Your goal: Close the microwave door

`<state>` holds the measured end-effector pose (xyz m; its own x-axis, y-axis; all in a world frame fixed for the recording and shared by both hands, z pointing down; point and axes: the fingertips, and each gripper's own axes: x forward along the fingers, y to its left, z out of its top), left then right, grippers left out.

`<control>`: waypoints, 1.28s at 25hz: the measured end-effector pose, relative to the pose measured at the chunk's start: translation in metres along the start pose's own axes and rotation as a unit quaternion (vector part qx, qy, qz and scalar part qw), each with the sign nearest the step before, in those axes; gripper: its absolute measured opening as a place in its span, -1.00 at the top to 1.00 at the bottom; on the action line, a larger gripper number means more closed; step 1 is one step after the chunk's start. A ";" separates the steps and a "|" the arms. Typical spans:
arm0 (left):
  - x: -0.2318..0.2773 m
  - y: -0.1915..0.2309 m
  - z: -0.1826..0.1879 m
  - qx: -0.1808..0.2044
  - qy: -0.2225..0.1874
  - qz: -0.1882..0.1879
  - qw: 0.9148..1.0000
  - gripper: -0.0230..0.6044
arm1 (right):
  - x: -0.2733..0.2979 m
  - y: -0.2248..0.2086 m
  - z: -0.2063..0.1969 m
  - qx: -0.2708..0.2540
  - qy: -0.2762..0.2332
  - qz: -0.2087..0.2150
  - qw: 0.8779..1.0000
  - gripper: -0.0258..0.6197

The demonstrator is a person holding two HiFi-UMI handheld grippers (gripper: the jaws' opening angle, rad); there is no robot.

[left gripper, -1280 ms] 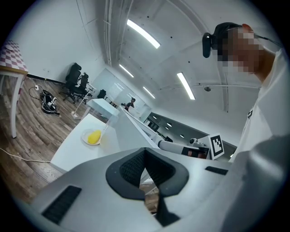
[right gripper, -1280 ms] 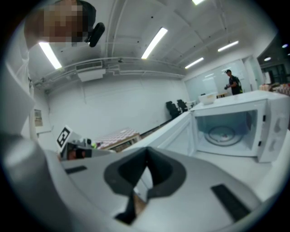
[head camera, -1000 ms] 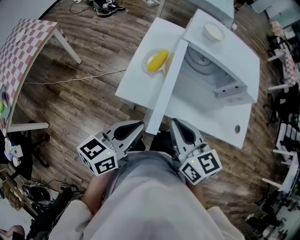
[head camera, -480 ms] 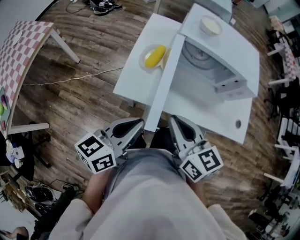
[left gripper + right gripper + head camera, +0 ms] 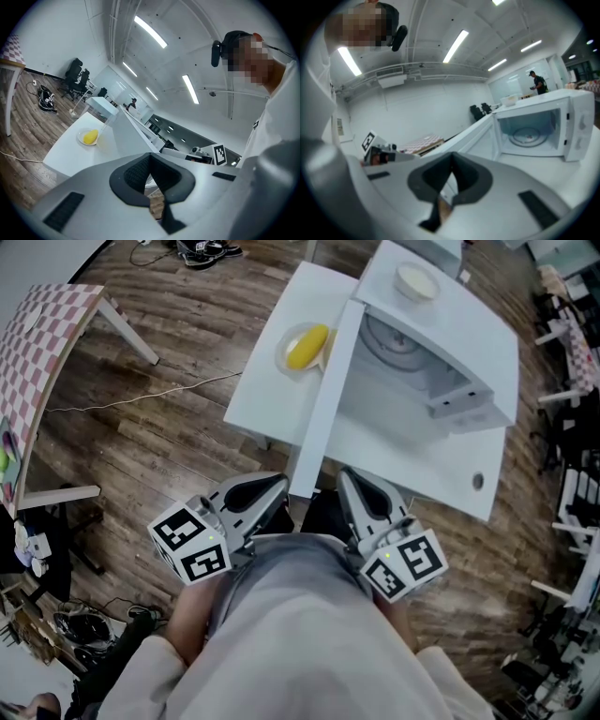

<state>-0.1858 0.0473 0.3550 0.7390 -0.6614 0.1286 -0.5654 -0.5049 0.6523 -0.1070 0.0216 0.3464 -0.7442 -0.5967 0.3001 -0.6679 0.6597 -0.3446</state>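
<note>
The microwave [image 5: 441, 352] is sitting on the white surface [image 5: 262, 404], its door [image 5: 323, 399] standing wide open; near the microwave's front, the left hand-held gripper [image 5: 270, 491] and right hand-held gripper [image 5: 354, 486] are hovering, jaws pressed together, gripping nothing.

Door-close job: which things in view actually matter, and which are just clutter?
For the job:
- microwave
- its open door
- left gripper and right gripper, both shut and empty

Lying about:
- plate with a yellow item
- dish on top of the microwave
- checkered table
- shoes
- floor cable
</note>
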 end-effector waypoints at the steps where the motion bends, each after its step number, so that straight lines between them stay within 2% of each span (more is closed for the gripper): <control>1: 0.000 -0.001 0.000 0.000 0.001 -0.001 1.000 0.87 | -0.001 0.000 0.000 0.001 0.000 -0.001 1.000 0.85; 18: 0.015 -0.010 -0.009 -0.005 0.020 -0.014 1.000 0.87 | -0.022 -0.017 -0.004 0.021 -0.015 -0.024 0.999 0.85; 27: 0.026 -0.017 -0.015 -0.007 0.029 -0.025 0.999 0.87 | -0.027 -0.025 -0.002 0.008 -0.018 -0.036 0.999 0.85; 32: 0.028 -0.020 -0.015 -0.027 0.031 -0.040 0.998 0.87 | -0.030 -0.028 0.001 0.006 -0.019 -0.043 0.999 0.85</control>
<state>-0.1488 0.0468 0.3568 0.8034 -0.5834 0.1191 -0.4839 -0.5233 0.7014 -0.0660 0.0199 0.3461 -0.6825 -0.6682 0.2962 -0.7297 0.5996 -0.3288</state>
